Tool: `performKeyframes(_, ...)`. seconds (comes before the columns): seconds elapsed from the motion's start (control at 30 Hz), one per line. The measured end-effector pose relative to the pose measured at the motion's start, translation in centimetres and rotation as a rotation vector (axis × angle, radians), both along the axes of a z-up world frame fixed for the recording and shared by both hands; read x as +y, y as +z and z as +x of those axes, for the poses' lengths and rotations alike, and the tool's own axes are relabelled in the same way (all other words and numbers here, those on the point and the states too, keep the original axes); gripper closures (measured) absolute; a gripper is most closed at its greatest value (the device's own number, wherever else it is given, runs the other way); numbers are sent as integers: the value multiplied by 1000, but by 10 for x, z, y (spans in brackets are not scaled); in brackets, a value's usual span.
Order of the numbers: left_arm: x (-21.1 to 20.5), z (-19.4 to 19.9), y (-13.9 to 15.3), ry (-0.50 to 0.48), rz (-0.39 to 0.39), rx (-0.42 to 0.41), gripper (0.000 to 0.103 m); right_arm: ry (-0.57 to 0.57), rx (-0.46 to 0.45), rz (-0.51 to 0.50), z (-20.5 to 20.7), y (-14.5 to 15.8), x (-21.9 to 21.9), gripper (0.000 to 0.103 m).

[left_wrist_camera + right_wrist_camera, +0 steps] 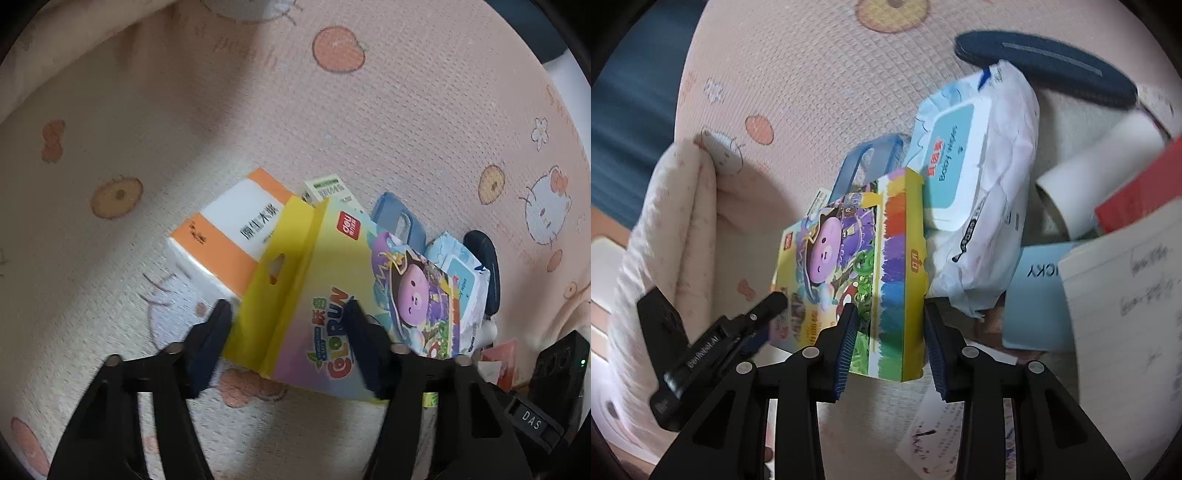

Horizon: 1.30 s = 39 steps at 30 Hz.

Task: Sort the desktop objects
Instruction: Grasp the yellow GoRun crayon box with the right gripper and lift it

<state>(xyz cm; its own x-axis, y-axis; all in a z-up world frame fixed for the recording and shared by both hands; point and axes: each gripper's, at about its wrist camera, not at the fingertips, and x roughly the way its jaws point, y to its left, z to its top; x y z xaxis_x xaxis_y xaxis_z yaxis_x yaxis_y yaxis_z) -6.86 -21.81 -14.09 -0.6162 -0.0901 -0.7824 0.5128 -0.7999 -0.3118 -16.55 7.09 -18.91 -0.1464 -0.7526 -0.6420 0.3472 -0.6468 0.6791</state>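
Between the right hand-held gripper's [888, 332] parted fingers stands the crayon box [886, 266]; left hand-held gripper [288, 325] also open.

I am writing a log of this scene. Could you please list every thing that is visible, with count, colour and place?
crayon box: 1, yellow with purple pig, centre, between both grippers
tissue pack: 1, orange and white, beside the box
wet wipes pack: 1, white and teal, next to the box
small green-white box: 1, behind the crayon box
notebook: 1, white lined pages, right edge
cloth: 1, pink with cartoon prints, underneath everything
left gripper: 1, black, fingers astride the box's hanger end
right gripper: 1, black, fingers either side of the box's edge
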Motion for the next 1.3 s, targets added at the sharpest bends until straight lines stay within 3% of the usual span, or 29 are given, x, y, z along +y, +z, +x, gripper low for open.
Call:
performKeyframes(0.13,5,2,6,-69,-48,-4,51,14,49,25,11,9,2,70)
performKeyframes(0.4,30,0,2,-190,105,35,52,-68,181,112,36,42,35,72)
performKeyframes(0.57,73,-17,-1,-331,134,33,52,-138,251,208,51,61,57,72)
performKeyframes(0.83,149,-54,3,-582,78,43,52,-333,236,282,63,70,134,71)
performKeyframes(1.0,169,-72,-4,-649,66,25,54,-413,146,293,65,40,158,71)
performKeyframes(1.07,167,-81,0,-671,72,39,63,-404,127,359,68,28,154,71)
performKeyframes(1.17,174,-91,9,-736,115,64,70,-301,196,374,77,26,134,78)
performKeyframes(1.3,198,-97,19,-725,7,56,65,-263,246,431,80,28,115,77)
